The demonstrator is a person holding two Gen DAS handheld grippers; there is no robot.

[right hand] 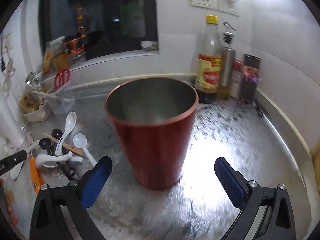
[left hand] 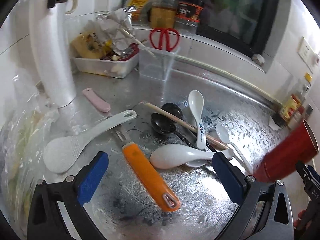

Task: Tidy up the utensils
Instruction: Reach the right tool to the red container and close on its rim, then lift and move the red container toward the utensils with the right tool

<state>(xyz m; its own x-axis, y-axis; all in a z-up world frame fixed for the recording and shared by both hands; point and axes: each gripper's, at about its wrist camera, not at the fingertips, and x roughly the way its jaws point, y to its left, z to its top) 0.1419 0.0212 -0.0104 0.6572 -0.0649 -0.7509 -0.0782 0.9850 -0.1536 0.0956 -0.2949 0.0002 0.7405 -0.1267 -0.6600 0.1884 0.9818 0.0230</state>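
Red cup [right hand: 154, 138], orange peeler [left hand: 149, 175], floral-patterned silver counter [left hand: 230, 120].

Black tongs [left hand: 160, 175], blue ribbed pads [left hand: 93, 177], silver screws

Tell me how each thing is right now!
Left gripper: open, holding nothing.
Right gripper: open, either side of the cup.
Red cup: upright, empty inside.
Orange-handled peeler: lying flat.
White rice paddle: lying flat.
Red scissors: standing in the clear holder.
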